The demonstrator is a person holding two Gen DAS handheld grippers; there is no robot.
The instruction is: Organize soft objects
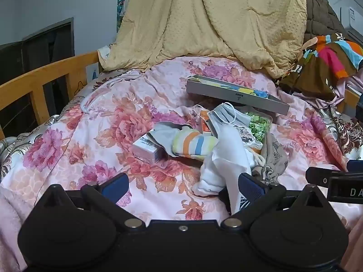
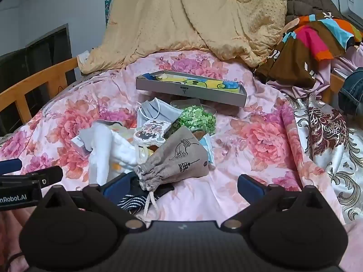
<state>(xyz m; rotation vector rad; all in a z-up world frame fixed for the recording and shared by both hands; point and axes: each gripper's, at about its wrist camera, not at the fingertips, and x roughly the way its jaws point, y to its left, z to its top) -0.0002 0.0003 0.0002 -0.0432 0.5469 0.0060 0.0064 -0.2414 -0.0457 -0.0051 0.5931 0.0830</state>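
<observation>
A heap of soft things lies on the floral bedspread (image 1: pixel 90 117): a white sock (image 1: pixel 223 158), a striped sock (image 1: pixel 192 144), a grey face mask (image 1: pixel 223 113) and a grey drawstring pouch (image 2: pixel 179 156). A grey box (image 1: pixel 236 94) holding a yellow cloth sits behind the heap. My left gripper (image 1: pixel 183 184) is open, and the white sock drapes against its right finger (image 1: pixel 250 187). My right gripper (image 2: pixel 182 184) is open, with the pouch's tied neck and a dark striped sock (image 2: pixel 132 201) by its left finger (image 2: pixel 116 185).
A small white carton (image 1: pixel 148 150) and a bag of green bits (image 2: pixel 196 119) lie in the heap. A beige quilt (image 1: pixel 204 22) and colourful clothes (image 1: pixel 326 61) pile up at the back. A wooden bed rail (image 1: pixel 40 83) runs along the left.
</observation>
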